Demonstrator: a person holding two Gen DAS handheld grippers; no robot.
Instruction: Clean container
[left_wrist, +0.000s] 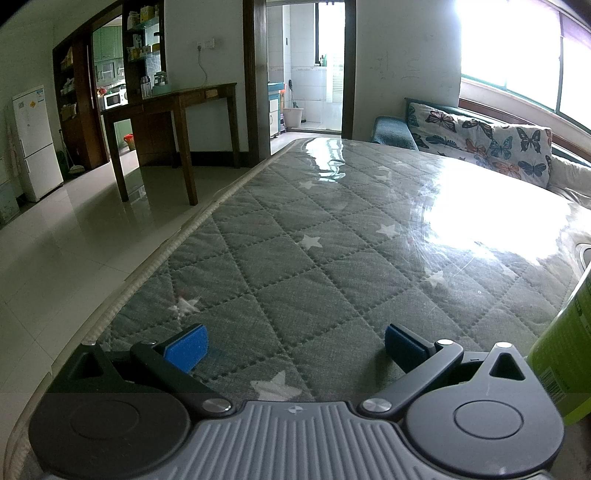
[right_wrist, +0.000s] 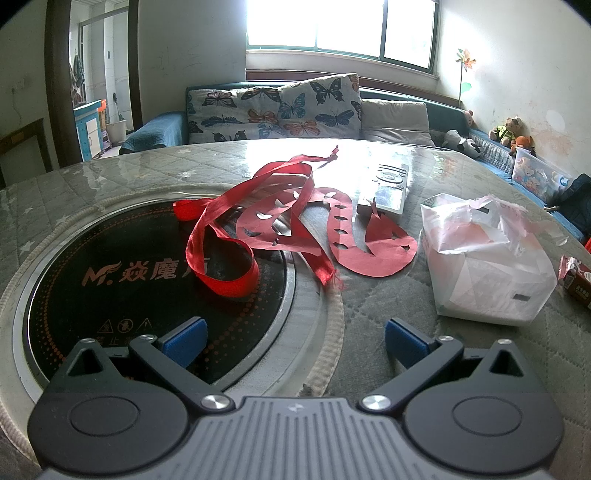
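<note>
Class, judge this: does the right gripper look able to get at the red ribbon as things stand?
Probably yes. The right gripper is open, and the red ribbon lies just ahead on the black cooktop with nothing between them.

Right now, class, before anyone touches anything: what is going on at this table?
A person holds a gripper in each hand over a quilted, glass-topped table, and neither has taken hold of anything. The left gripper is open above bare cloth, with a green container at its right edge. The right gripper is open near the built-in cooktop, facing a red ribbon, red paper cutouts, a remote and a tissue pack. Cleaning looks not yet begun.
</note>
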